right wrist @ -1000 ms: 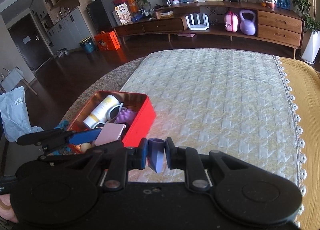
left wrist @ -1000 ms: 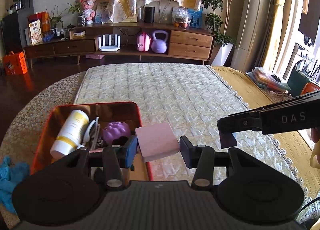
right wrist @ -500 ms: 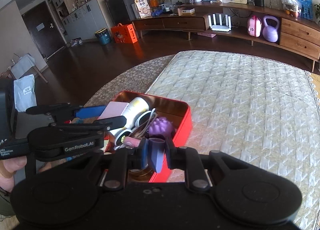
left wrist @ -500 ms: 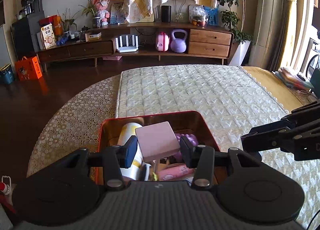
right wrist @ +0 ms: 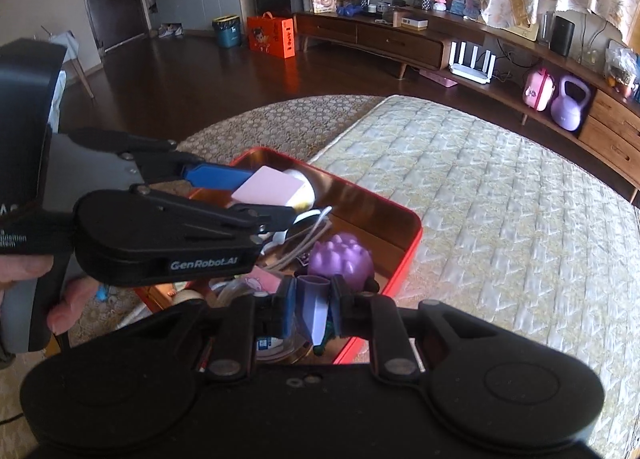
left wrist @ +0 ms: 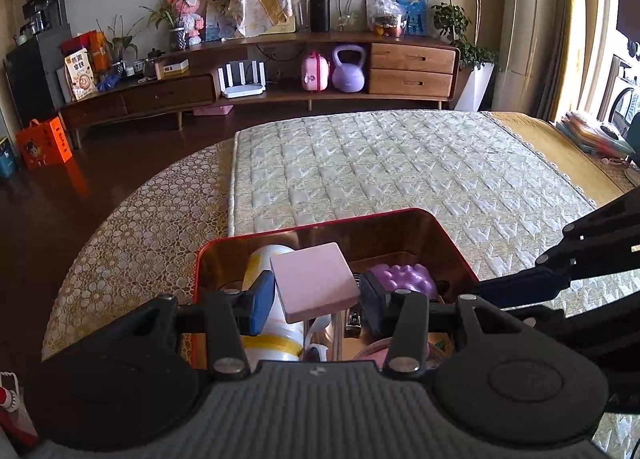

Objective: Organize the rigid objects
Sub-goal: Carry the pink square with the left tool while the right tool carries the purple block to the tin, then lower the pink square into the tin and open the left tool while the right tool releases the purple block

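Left wrist view: my left gripper (left wrist: 316, 299) clamps a flat pink block (left wrist: 314, 281) by two opposite edges, broad face tilted up toward the camera, one corner pointing away. It hangs over the red tin (left wrist: 452, 243), which sits on the quilted mat (left wrist: 400, 167). In the tin a white-and-yellow bottle (left wrist: 268, 339) lies with its long axis running away from me, and a purple knobbly ball (left wrist: 400, 277) sits to its right. My right gripper (left wrist: 516, 287) enters from the right edge.

Right wrist view: my right gripper (right wrist: 312, 309) is nearly closed on a small purple tapered piece (right wrist: 312, 307), long axis upright, narrow tip down, open end up, above the tin's (right wrist: 412, 243) near corner. The left gripper's (right wrist: 256, 195) body reads "GenRobot.AI"; the pink block (right wrist: 268, 187) sits between its fingers, over the bottle (right wrist: 306, 193)
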`<state>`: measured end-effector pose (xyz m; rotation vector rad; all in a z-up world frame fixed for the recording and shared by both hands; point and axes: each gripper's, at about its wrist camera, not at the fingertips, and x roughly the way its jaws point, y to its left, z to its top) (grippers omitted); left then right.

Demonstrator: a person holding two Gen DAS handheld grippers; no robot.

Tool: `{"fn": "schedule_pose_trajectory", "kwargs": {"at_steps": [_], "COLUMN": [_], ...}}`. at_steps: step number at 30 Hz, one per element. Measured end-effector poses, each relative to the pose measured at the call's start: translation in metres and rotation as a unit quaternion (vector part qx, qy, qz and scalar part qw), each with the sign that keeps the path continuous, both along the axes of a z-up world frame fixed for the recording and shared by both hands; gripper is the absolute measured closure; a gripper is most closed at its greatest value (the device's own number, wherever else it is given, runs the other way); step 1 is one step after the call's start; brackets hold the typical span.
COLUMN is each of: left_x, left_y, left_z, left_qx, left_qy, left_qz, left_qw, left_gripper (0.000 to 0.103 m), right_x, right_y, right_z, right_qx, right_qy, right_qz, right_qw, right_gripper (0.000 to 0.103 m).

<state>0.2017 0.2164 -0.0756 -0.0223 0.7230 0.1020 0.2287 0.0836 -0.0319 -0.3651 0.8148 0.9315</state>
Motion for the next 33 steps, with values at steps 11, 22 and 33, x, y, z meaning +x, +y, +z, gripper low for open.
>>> {"fn": "schedule_pose_trajectory", "kwargs": {"at_steps": [11,22,33], "left_x": [0.012,0.013,0.0], "left_y": [-0.006,-0.009,-0.007], "left_z": [-0.014,-0.024,-0.012], "left_qx": [-0.001,-0.02,-0.042], "left_qy": [0.024,0.05,0.04], "left_qz": [-0.012,-0.008,0.007], "left_qw": [0.9996,0.9985,0.9983], "left_gripper": [0.057,0.057,0.046], "right_x": [-0.003,-0.004,-0.013], "right_y": [0.008,0.002,-0.01], "right_z": [-0.017,-0.02,-0.009], "right_qx": [-0.027,-0.017,0.0], "right_qy": [-0.007,0.017,0.026], "right_qz": [0.01,-0.003,-0.009], "right_qw": [1.0,1.0,1.0], "right_gripper": [0.085,0.081,0.071]}}
